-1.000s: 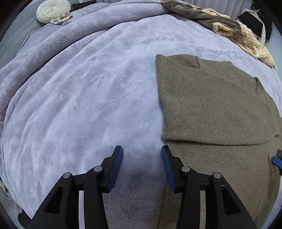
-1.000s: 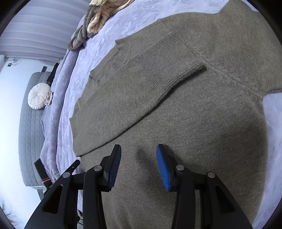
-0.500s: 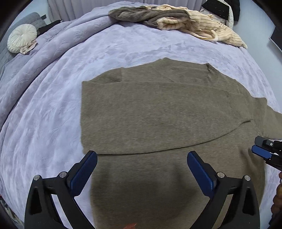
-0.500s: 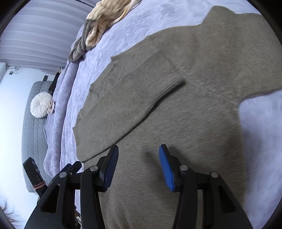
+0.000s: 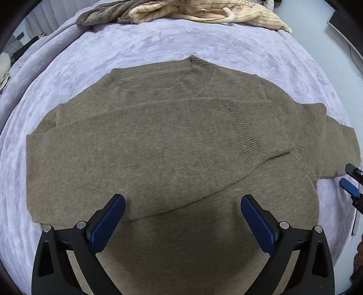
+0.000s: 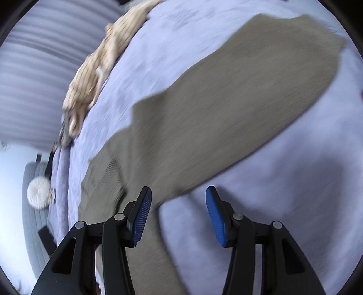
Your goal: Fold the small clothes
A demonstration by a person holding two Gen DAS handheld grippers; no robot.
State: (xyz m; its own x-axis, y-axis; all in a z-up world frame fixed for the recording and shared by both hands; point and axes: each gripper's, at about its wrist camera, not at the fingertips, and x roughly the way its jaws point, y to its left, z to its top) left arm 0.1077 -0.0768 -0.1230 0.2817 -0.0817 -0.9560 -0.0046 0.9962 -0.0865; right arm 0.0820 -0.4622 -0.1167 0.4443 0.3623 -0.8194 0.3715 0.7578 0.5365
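The olive knit sweater (image 5: 158, 147) lay limp on the bed (image 5: 158, 50), probably best pinched at the right sleeve's (image 6: 238, 102) cuff. The left gripper (image 5: 182, 215) gaped wide and empty; the right gripper (image 6: 179, 211) stood half-open and empty.

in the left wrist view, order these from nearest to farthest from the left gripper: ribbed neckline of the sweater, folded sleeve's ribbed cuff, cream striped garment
1. The folded sleeve's ribbed cuff, ahead and to the right of the left gripper, lying across the sweater's body.
2. The ribbed neckline, farther up at the sweater's top edge.
3. The cream striped garment, at the far edge of the bed.
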